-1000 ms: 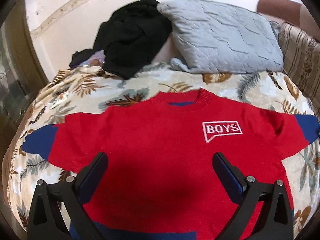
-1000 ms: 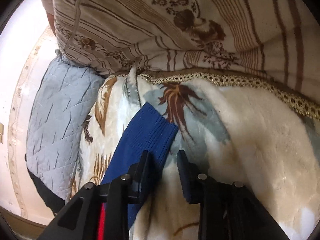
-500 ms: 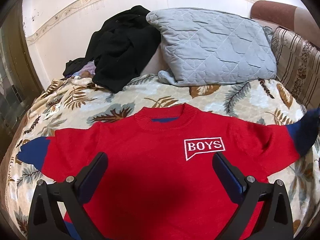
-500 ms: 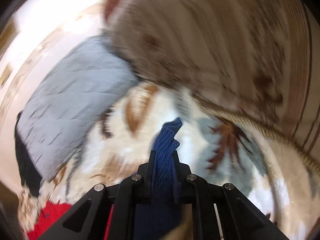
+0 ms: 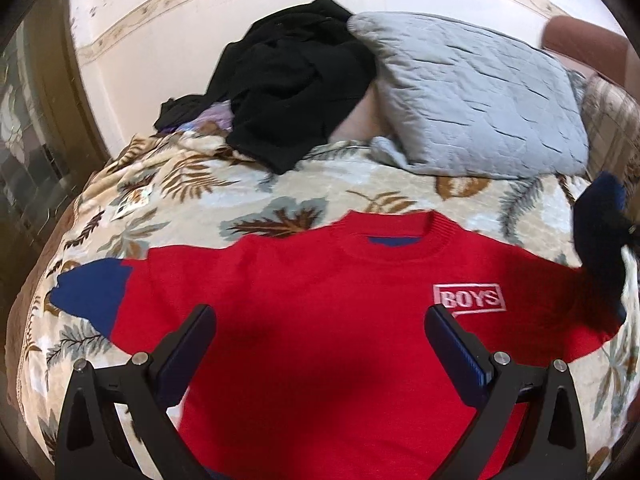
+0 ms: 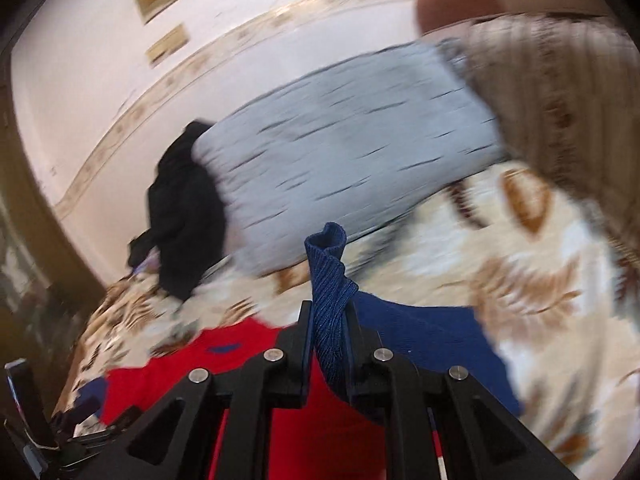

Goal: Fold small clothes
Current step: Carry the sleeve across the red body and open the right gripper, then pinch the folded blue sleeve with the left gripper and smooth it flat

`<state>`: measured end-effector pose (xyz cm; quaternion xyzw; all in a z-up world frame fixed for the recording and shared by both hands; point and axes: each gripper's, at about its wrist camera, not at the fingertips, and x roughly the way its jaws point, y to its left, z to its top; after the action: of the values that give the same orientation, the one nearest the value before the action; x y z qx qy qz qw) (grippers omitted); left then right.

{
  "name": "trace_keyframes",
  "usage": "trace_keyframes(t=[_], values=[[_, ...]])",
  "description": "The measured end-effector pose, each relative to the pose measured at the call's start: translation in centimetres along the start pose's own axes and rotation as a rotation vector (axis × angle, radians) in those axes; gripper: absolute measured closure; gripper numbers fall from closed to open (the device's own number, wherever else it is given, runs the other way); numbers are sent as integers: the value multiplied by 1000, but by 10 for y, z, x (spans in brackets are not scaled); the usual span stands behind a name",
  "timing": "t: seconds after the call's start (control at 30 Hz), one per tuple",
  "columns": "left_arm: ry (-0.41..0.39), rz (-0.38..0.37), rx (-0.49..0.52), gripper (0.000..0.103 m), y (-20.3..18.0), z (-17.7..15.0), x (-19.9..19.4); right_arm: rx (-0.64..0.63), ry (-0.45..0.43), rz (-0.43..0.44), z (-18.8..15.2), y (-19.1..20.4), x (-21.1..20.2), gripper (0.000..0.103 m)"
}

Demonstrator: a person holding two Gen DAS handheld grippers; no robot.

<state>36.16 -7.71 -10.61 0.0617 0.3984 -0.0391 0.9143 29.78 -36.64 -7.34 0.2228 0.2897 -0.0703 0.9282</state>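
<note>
Listed by size, as I see it: leaf-print blanket (image 5: 304, 196) across the frame's middle; red sweater (image 5: 320, 320), "BOYS" patch on it, spread flat at lower centre; grey quilted pillow (image 5: 476, 104), upper right; black garment heap (image 5: 296, 80), upper centre; blue cuff (image 6: 330, 288) lifted off the blanket, pinched in my right gripper (image 6: 329, 340), jaws having just closed on it; left gripper (image 5: 320, 332) spread wide above the sweater, grasping nothing.

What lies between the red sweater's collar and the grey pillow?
In the left wrist view, only bare leaf-print blanket lies between the red sweater collar and the grey pillow; the black clothes sit off to the left.
</note>
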Motion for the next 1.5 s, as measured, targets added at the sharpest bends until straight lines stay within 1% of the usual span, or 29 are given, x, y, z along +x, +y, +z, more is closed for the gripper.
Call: trace_keyframes(t=[0.13, 0.27, 0.4, 0.53, 0.57, 0.6, 0.67, 0.7, 0.73, 0.77, 0.8, 0.83, 0.87, 0.93, 0.97, 1.0, 1.03, 1.07, 1.13, 1.17, 1.2, 1.23, 1.3, 1.33, 1.4, 1.43, 1.5], values=[[11, 45, -46, 0, 37, 5, 7, -11, 50, 70, -23, 51, 34, 89], [29, 105, -97, 0, 82, 6, 19, 15, 88, 123, -40, 90, 64, 89], [50, 146, -130, 0, 118, 2, 31, 31, 126, 163, -59, 125, 94, 89], [68, 147, -138, 0, 135, -2, 38, 47, 179, 208, -84, 156, 126, 88], [70, 149, -137, 0, 137, -2, 38, 60, 204, 223, -91, 161, 134, 85], [73, 149, -137, 0, 139, -3, 39, 86, 230, 246, -99, 164, 142, 84], [77, 150, -135, 0, 142, -5, 40, 131, 262, 276, -108, 164, 151, 73], [85, 146, -138, 0, 143, -5, 42, 153, 275, 304, -111, 164, 155, 56], [88, 142, -136, 0, 144, -5, 43, 181, 286, 346, -115, 163, 158, 27], [91, 132, -133, 0, 143, -6, 44, 196, 283, 362, -115, 162, 156, 22], [93, 120, -131, 0, 142, -5, 45, 208, 265, 377, -115, 161, 152, 22], [96, 106, -130, 0, 140, -5, 47, 202, 245, 413, -112, 160, 147, 22], [99, 87, -131, 0, 138, -4, 48, 190, 231, 422, -108, 159, 141, 22], [99, 39, -132, 0, 129, -2, 51, 164, 208, 401, -99, 154, 131, 25], [98, 14, -127, 0, 122, 0, 53, 140, 209, 371, -93, 149, 127, 27], [99, 1, -121, 0, 116, 1, 55, 120, 211, 339, -89, 144, 124, 35], [100, -8, -112, 0, 108, 2, 58, 97, 213, 301, -84, 137, 119, 39], [102, -15, -99, 0, 98, 4, 61, 65, 213, 250, -79, 129, 115, 41], [96, -30, -83, 3, 83, 5, 66, -4, 201, 159, -73, 116, 107, 52], [94, -44, -75, 7, 74, 7, 70, -41, 203, 96, -71, 107, 104, 53], [95, -56, -64, 15, 67, 7, 73, -52, 209, 71, -71, 101, 104, 55], [104, -60, -48, 18, 59, 8, 78, -55, 224, 39, -71, 91, 104, 56], [138, -66, -21, 35, 46, 6, 92, -59, 245, -2, -73, 74, 104, 56], [159, -80, -17, 39, 42, 5, 99, -59, 250, -7, -73, 68, 104, 56], [206, -127, -20, 57, 37, 3, 114, -42, 261, -6, -73, 51, 103, 56], [219, -143, -20, 61, 35, 2, 118, -27, 262, -14, -72, 40, 102, 56], [216, -154, -13, 71, 30, 1, 122, -15, 263, -18, -68, 23, 100, 56]])
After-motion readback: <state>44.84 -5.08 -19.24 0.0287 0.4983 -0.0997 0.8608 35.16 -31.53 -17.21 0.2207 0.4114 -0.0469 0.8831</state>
